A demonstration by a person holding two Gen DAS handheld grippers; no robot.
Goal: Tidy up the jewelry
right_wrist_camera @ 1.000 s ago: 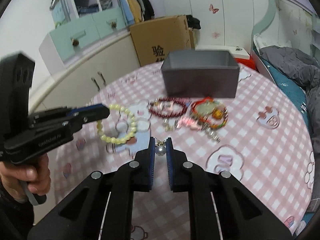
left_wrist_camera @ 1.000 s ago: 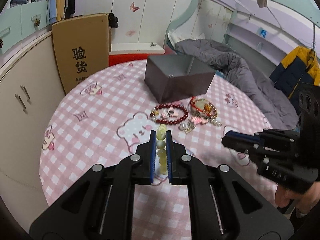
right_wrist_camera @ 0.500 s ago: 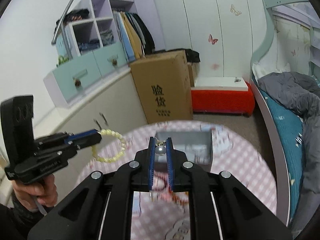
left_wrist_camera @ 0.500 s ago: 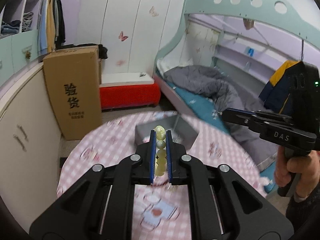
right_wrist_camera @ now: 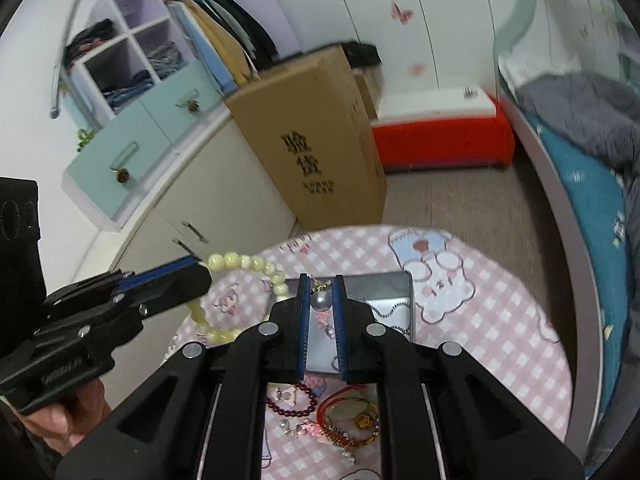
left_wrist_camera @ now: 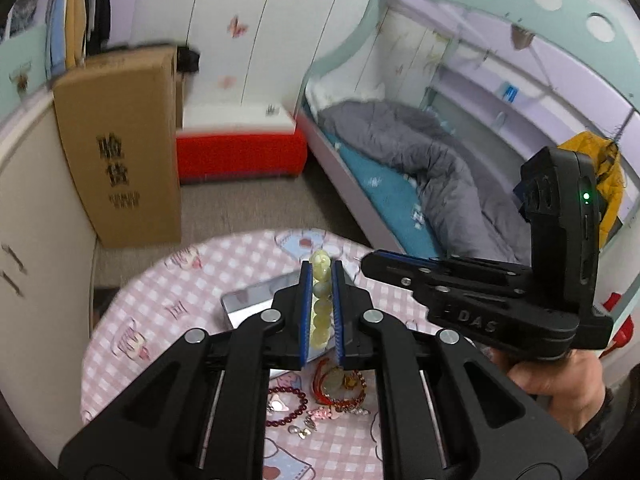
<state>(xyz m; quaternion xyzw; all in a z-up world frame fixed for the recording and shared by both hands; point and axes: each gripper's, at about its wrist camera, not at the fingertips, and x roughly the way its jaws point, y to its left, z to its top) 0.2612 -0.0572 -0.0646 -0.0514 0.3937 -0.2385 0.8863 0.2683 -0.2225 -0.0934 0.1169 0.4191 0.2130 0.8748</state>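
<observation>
My left gripper (left_wrist_camera: 321,276) is shut on a pale yellow-green bead bracelet (left_wrist_camera: 321,300), which also shows hanging from its tips in the right wrist view (right_wrist_camera: 240,264). My right gripper (right_wrist_camera: 321,292) is shut on a pearl pendant (right_wrist_camera: 321,300) with a gold cap. Both are held high above the open grey jewelry box (right_wrist_camera: 396,284), which holds a silver chain (right_wrist_camera: 384,312). The box also shows under my left fingers (left_wrist_camera: 248,300). My right gripper appears in the left wrist view (left_wrist_camera: 372,260), close beside the left one.
On the pink checked round table (right_wrist_camera: 500,320), in front of the box, lie a dark red bead bracelet (right_wrist_camera: 296,400), a red cord bracelet with gold charms (right_wrist_camera: 352,412) and small earrings (left_wrist_camera: 302,432). A cardboard box (right_wrist_camera: 312,136), cabinets and a bed (left_wrist_camera: 420,168) stand around.
Both grippers have risen from table level and moved forward over the grey box, each still holding its piece. The view now looks down into the box.
</observation>
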